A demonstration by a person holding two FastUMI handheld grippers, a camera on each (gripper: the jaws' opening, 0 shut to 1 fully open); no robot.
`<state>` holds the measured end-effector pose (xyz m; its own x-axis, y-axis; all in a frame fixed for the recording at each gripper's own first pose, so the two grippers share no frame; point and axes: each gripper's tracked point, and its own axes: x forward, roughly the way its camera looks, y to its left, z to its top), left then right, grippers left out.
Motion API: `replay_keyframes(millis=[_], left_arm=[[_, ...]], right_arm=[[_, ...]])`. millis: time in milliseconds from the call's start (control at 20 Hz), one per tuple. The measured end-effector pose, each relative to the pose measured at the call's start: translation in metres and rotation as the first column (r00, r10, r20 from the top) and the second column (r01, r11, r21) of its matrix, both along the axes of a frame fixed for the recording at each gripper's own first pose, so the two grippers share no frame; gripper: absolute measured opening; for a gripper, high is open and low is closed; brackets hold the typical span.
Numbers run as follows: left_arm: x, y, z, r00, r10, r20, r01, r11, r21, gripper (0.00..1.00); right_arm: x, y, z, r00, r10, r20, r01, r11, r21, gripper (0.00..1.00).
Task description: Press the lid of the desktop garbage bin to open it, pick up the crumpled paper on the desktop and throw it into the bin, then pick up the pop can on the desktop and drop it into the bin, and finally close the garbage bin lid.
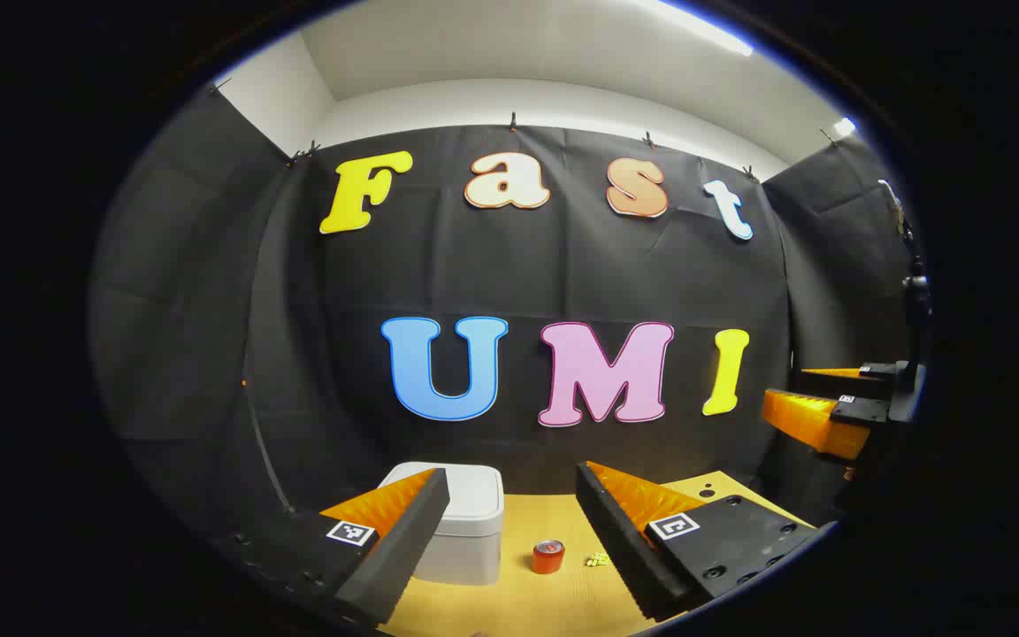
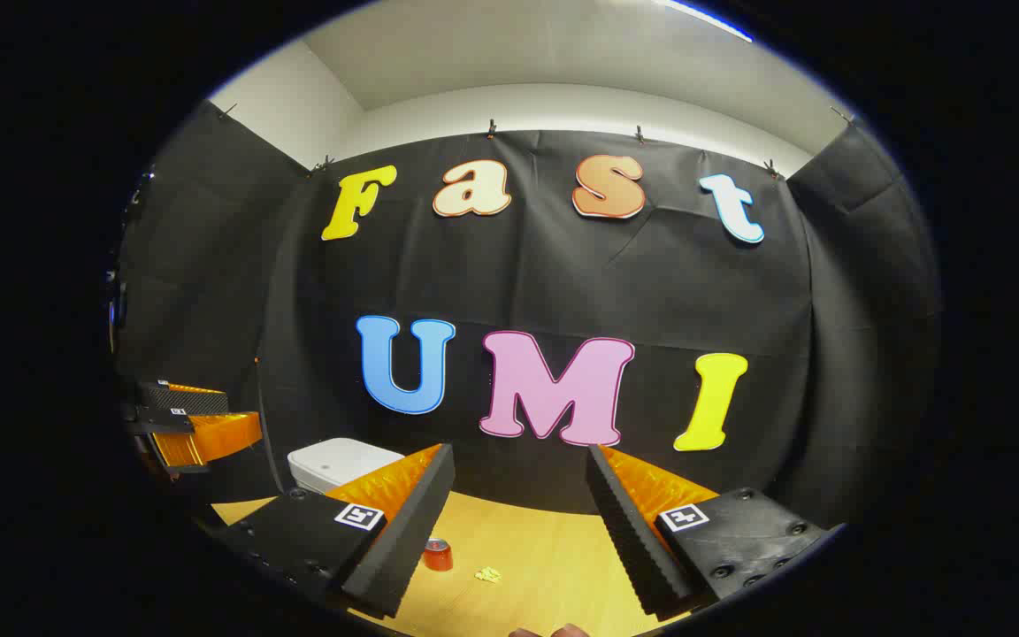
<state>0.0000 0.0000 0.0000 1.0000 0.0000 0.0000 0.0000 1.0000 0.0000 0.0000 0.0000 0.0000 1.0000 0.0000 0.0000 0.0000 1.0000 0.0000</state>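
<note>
Hovering spread and empty, both tongs (image 1: 509, 531) (image 2: 518, 522) face the closed bin (image 1: 465, 522).

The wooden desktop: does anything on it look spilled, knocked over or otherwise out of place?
Nothing stands out. The white garbage bin sits upright with its lid shut, the red pop can stands upright beside it, and the small crumpled paper lies just past the can on the desktop. No spill shows.

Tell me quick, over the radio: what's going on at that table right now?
Left gripper open, right gripper open, both empty, above the table. Bin lid closed; pop can upright, crumpled paper beside it. Nothing in the way.
</note>
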Motion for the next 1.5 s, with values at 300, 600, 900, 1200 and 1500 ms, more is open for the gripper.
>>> replay_keyframes(millis=[300, 600, 900, 1200, 1500], left_arm=[[0.004, -0.003, -0.002, 1.0, -0.023, -0.002, 0.023, 0.999, -0.022, 0.96], [0.007, 0.008, -0.005, 1.0, 0.006, -0.005, -0.006, 1.0, -0.027, 0.96], [0.008, 0.019, -0.011, 0.999, 0.031, -0.022, -0.031, 0.999, -0.018, 0.96], [0.011, 0.02, -0.012, 0.999, 0.032, -0.012, -0.033, 0.999, -0.019, 0.96], [0.018, 0.019, -0.015, 0.999, 0.029, -0.016, -0.03, 0.999, -0.03, 0.96]], right_arm=[[0.001, 0.003, 0.003, 1.0, -0.011, -0.004, 0.011, 1.0, 0.002, 0.96], [0.011, 0.006, 0.002, 1.0, -0.007, 0.0, 0.007, 1.0, 0.0, 0.96], [0.02, 0.018, -0.001, 1.0, 0.022, -0.005, -0.022, 1.0, 0.005, 0.96], [0.026, 0.017, -0.003, 1.0, 0.022, -0.001, -0.022, 1.0, -0.003, 0.96], [0.029, 0.015, -0.007, 1.0, 0.022, -0.009, -0.022, 1.0, -0.005, 0.96]])
